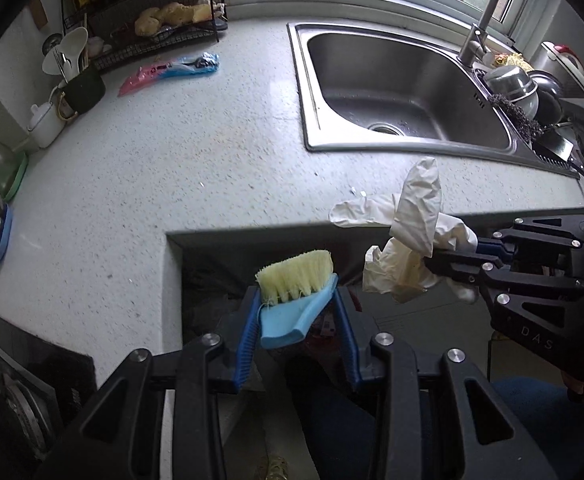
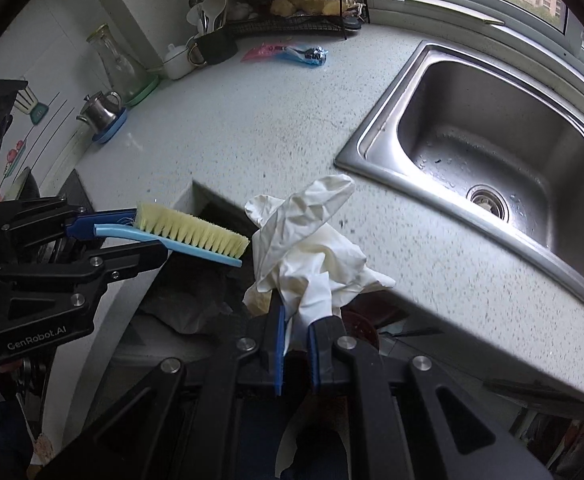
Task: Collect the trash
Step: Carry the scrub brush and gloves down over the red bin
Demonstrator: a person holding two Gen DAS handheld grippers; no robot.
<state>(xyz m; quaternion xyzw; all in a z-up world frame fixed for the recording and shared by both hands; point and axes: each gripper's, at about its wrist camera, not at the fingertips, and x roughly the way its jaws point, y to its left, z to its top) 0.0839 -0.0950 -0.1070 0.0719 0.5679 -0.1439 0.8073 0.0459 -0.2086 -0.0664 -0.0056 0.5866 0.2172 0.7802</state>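
Note:
My left gripper point(image 1: 297, 308) is shut on a blue brush point(image 1: 292, 292) with pale yellow bristles, which it grips by the handle end. In the right wrist view the same brush point(image 2: 196, 236) sticks out sideways from the left gripper point(image 2: 132, 232). My right gripper point(image 2: 295, 320) is shut on a crumpled bundle of white gloves point(image 2: 311, 248), stained yellowish in places. Seen from the left wrist, the gloves point(image 1: 415, 216) hang from the right gripper point(image 1: 447, 258) just right of the brush. Both grippers hover beyond the front edge of the speckled counter point(image 1: 172, 180), by its notch.
A dark bag point(image 2: 188, 304) lies below the counter notch. A steel sink point(image 1: 311, 80) with a faucet point(image 1: 487, 12) is set into the counter, with bowls point(image 1: 511, 84) to its right. A pink and blue wrapper point(image 1: 168, 72) lies by a wire rack point(image 1: 172, 16). A metal pot point(image 2: 100, 112) stands at the left.

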